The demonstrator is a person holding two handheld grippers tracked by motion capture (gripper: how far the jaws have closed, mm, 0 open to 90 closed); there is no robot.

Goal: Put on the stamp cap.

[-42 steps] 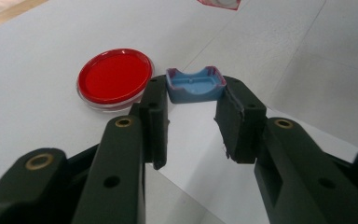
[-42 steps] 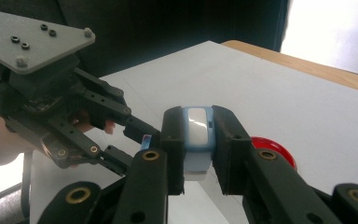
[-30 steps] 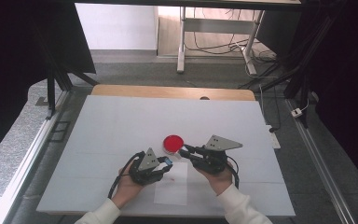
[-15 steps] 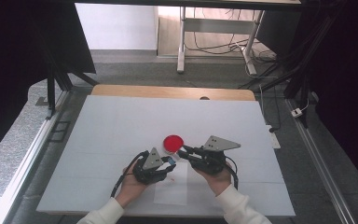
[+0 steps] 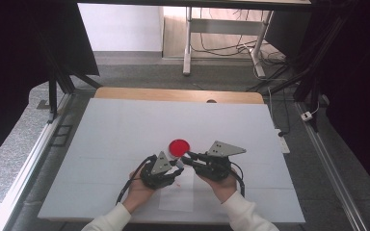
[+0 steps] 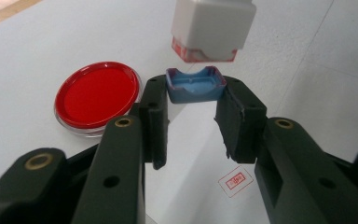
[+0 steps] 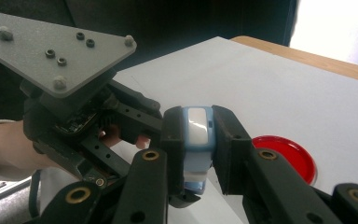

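Both grippers have drawn a little closer together over the white paper sheet (image 5: 176, 192) since a second ago, near the red ink pad (image 5: 179, 146). From the left gripper view, the left gripper (image 6: 193, 100) pinches the small blue stamp cap (image 6: 195, 85) between its jaws, just under the stamp (image 6: 213, 28). The right gripper (image 7: 198, 133) clamps that stamp's body. One red imprint (image 6: 235, 179) already marks the sheet, so I judge recapping is in hand.
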